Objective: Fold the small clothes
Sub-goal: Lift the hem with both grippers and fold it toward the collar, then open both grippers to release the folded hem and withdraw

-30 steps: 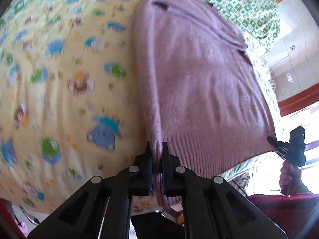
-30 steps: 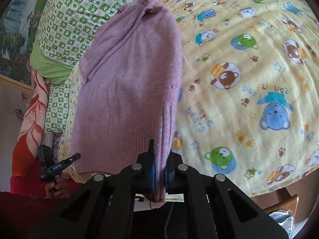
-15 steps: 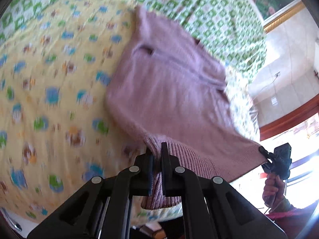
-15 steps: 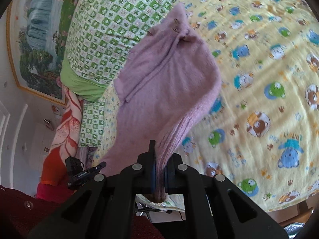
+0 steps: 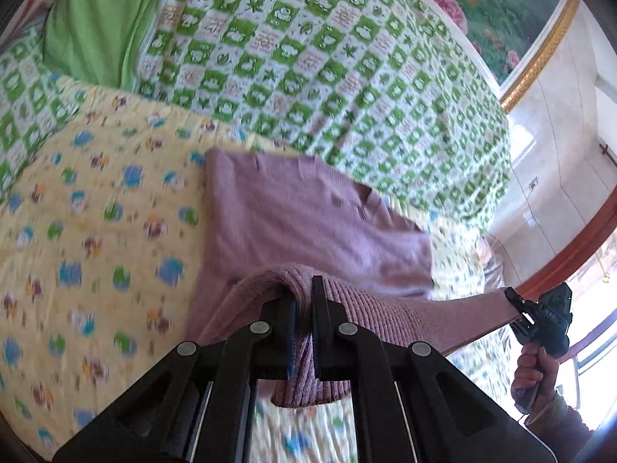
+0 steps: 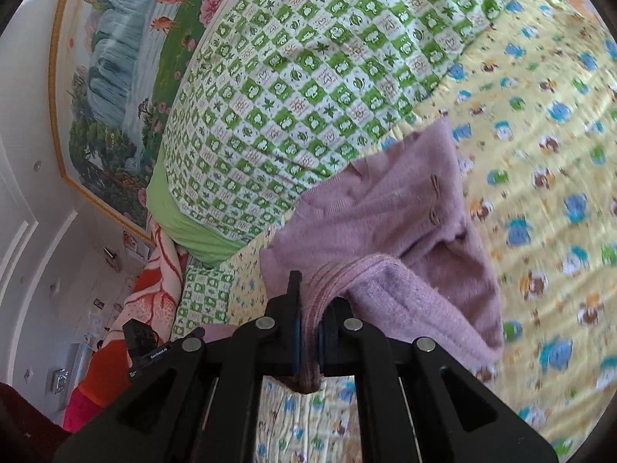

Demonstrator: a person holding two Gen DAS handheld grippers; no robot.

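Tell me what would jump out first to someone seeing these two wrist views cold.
The purple sweater, at the centre of both views: its ribbed hem is lifted off the bed, pinched at one corner by the left gripper and at the other by the right gripper, while its upper part lies on the yellow cartoon-print sheet. Behind it rises a green-and-white checked quilt, with a large landscape painting on the wall beyond.

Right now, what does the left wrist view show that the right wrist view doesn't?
Left wrist only: the bare hand holding the right tool at the ribbed hem's far corner. Right wrist only: the fuzzy mauve knitted sweater's two buttonholes, and an orange-red patterned blanket. Both: the sweater, each tool shut on its hem, the yellow cartoon-bear sheet, the green-checked quilt and a framed landscape painting.
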